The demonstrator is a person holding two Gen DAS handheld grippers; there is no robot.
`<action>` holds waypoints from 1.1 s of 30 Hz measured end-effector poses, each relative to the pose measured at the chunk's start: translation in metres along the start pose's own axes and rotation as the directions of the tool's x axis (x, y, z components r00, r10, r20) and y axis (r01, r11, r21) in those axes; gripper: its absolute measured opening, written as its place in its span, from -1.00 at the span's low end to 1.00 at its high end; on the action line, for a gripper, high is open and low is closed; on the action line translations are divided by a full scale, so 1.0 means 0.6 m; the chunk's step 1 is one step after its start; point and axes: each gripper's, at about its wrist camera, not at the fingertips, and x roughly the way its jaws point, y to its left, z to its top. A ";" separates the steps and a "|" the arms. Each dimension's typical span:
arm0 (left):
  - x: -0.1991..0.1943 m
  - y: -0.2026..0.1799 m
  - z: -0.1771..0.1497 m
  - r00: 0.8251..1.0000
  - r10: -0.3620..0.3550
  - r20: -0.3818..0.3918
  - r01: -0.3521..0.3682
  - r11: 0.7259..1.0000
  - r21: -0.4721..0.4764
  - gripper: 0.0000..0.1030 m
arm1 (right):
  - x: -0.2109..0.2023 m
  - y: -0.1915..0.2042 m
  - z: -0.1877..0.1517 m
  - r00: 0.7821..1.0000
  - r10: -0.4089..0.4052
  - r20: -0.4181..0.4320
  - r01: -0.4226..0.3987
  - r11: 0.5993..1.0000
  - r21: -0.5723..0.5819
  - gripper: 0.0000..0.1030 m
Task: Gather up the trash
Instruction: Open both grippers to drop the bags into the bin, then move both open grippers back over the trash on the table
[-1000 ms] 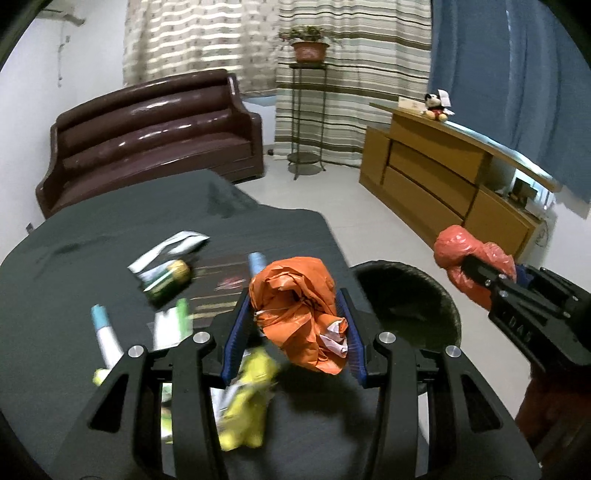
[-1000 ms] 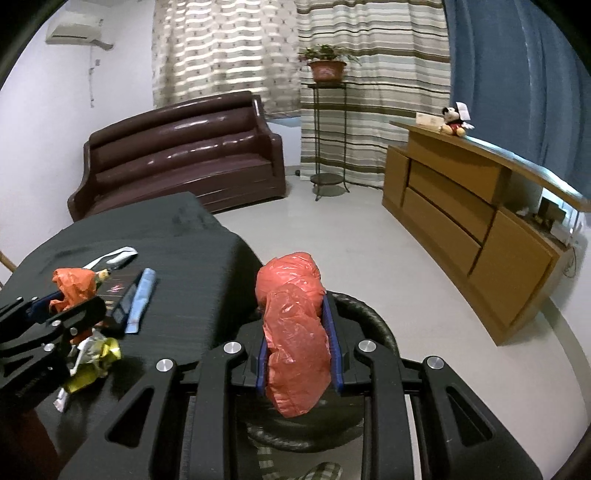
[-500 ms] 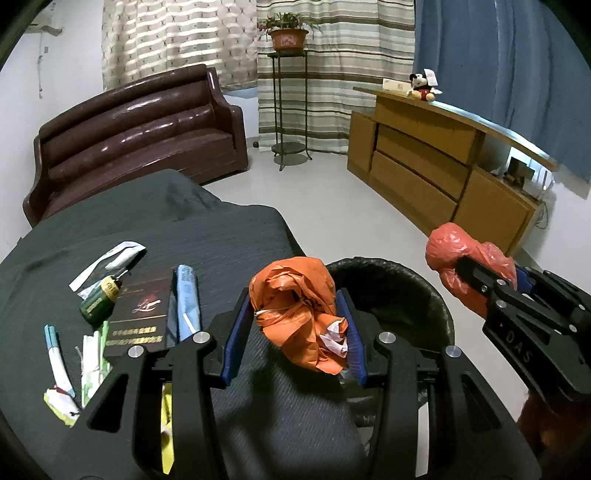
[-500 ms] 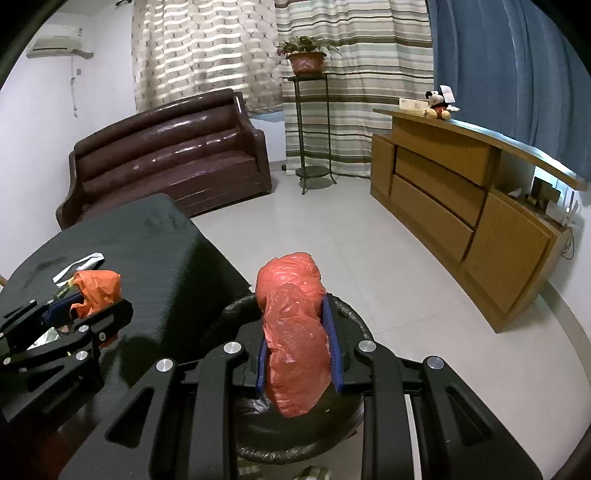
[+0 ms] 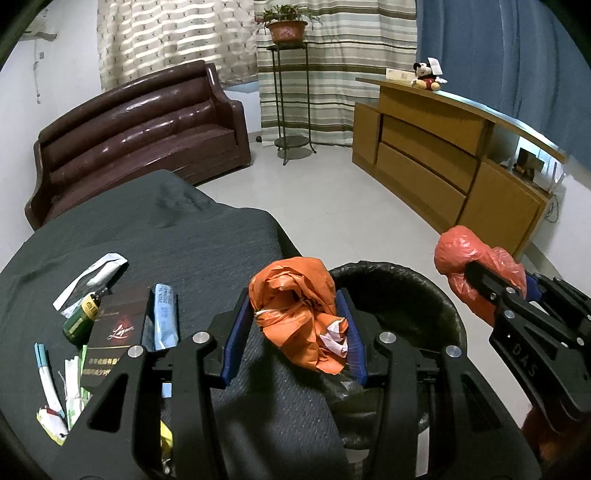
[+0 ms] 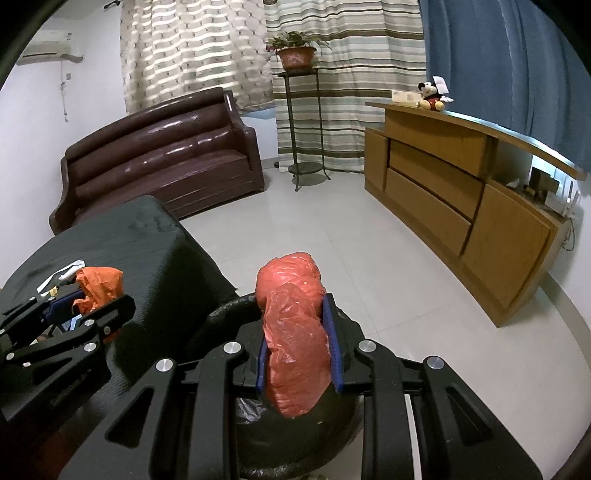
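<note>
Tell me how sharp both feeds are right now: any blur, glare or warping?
Left wrist view: sharp, orange bag crisp, glare streaks on the sofa, fisheye bends the cabinet. Right wrist view: sharp too, red bag glossy, dark corners.

Home living room: brown leather sofa [image 5: 136, 136], striped curtains [image 5: 325, 59], potted plant [image 5: 286, 26] on stand, wooden sideboard [image 5: 443, 166] with plush toy [image 5: 426, 76].

Left gripper [image 5: 295, 326] and right gripper [image 6: 298, 347], fingers clamped, side by side.
</note>
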 end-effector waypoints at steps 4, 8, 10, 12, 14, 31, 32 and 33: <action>0.008 -0.001 0.004 1.000 -0.001 -0.010 0.001 1.000 0.005 -0.04 | 0.008 0.002 0.001 1.000 0.002 -0.010 -0.002 1.000 0.008 -0.39; 0.010 -0.003 0.007 1.000 0.004 -0.013 -0.004 1.000 -0.003 0.12 | 0.008 0.000 0.001 1.000 -0.006 0.000 0.006 1.000 0.019 -0.16; 0.010 -0.001 0.007 1.000 0.006 -0.011 -0.006 1.000 -0.007 0.18 | 0.007 -0.001 0.001 1.000 -0.011 0.005 0.011 1.000 0.019 -0.16; 0.011 -0.001 0.009 1.000 0.008 -0.011 -0.008 1.000 -0.012 0.22 | 0.005 -0.003 0.002 1.000 -0.017 0.009 0.017 1.000 0.021 -0.16; 0.010 -0.001 0.010 1.000 0.012 -0.005 -0.012 1.000 -0.018 0.29 | 0.003 -0.004 0.003 1.000 -0.020 0.010 0.020 1.000 0.024 -0.15; 0.003 -0.003 0.009 1.000 0.012 0.012 -0.012 1.000 -0.001 0.37 | -0.001 -0.009 0.002 0.999 -0.034 0.006 0.034 0.999 0.041 -0.11; 0.002 -0.003 0.009 1.000 0.012 0.010 -0.012 1.000 -0.001 0.37 | -0.001 -0.009 0.002 0.999 -0.033 0.005 0.033 0.999 0.040 -0.11; 0.003 -0.004 0.010 1.000 0.012 0.010 -0.012 1.000 -0.002 0.37 | -0.003 -0.008 0.002 0.999 -0.032 0.004 0.032 0.999 0.039 -0.11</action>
